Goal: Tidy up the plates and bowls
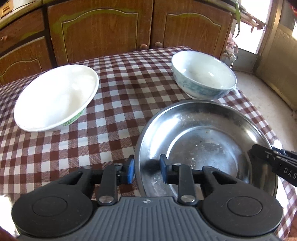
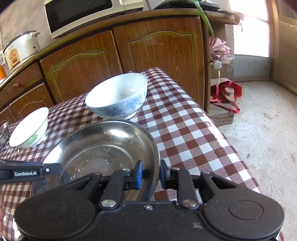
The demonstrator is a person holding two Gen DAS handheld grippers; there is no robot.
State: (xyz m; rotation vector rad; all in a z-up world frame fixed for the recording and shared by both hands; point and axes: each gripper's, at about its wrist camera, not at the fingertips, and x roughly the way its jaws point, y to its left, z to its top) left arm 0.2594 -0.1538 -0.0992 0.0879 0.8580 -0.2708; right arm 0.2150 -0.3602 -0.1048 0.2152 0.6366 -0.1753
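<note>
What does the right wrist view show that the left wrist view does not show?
Only the right wrist view: a microwave and a rice cooker on the counter, and a red bag on the floor.

Only the left wrist view: two round cabinet knobs close together.

Both: the steel plate, gripped on opposite rims by the left gripper and the right gripper; the blue bowl; the white bowl; the checked tablecloth.
</note>
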